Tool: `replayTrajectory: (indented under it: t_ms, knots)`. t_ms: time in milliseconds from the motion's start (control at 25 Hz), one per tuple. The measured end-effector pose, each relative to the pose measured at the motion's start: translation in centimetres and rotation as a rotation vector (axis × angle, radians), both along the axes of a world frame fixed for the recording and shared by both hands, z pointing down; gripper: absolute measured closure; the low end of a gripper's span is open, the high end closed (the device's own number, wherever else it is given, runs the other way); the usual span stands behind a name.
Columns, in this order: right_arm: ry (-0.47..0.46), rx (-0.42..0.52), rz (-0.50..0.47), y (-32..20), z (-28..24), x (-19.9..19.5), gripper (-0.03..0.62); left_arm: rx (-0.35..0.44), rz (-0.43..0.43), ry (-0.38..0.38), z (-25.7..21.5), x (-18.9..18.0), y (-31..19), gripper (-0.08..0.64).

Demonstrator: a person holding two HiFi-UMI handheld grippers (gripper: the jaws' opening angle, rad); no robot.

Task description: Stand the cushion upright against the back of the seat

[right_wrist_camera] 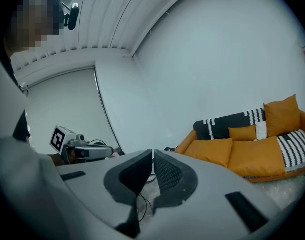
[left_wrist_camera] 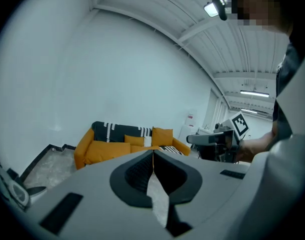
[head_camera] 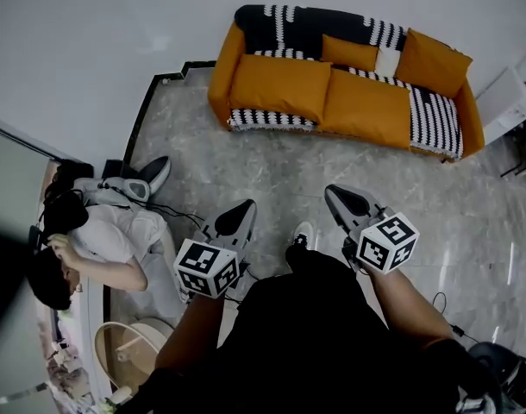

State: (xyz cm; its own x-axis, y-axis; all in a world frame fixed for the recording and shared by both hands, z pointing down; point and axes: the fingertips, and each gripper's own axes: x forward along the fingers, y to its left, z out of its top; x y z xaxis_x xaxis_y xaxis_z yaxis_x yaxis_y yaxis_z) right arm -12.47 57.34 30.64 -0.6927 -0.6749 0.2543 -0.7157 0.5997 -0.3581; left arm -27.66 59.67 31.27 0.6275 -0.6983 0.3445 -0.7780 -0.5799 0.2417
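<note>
An orange sofa (head_camera: 345, 102) stands against the far wall, draped with a black-and-white throw. A large orange cushion (head_camera: 280, 84) lies flat on its left seat; it also shows in the left gripper view (left_wrist_camera: 105, 149) and the right gripper view (right_wrist_camera: 212, 151). A small orange cushion (head_camera: 349, 53) and a bigger one (head_camera: 433, 61) lean on the backrest. My left gripper (head_camera: 246, 207) and right gripper (head_camera: 335, 195) hover over the floor, well short of the sofa. Both are shut and hold nothing, jaws meeting at the tips (left_wrist_camera: 153, 154) (right_wrist_camera: 153, 154).
A person (head_camera: 99, 240) crouches at the left beside a round wooden stool (head_camera: 129, 352). Cables (head_camera: 172, 211) trail over the marble floor (head_camera: 272, 171). A white cabinet (head_camera: 513, 93) stands right of the sofa. A black border strip (head_camera: 147, 102) edges the floor at the left.
</note>
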Motion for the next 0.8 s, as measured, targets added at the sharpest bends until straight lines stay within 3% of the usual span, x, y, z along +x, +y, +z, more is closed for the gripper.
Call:
replayTrajectory:
  t_ms: [200, 560, 800]
  knots:
    - [0.015, -0.006, 0.007, -6.7, 0.4, 1.1, 0.554, 0.024, 0.013, -0.033, -0.9, 0.8, -6.8, 0.543]
    - [-0.017, -0.002, -0.005, -15.5, 0.8, 3.2, 0.554, -0.014, -0.037, -0.043, 0.1, 1.6, -16.7, 0.543]
    - [-0.033, -0.014, 0.015, -18.7, 2.0, 4.8, 0.554, -0.021, -0.041, -0.059, 1.3, 2.4, -19.2, 0.543]
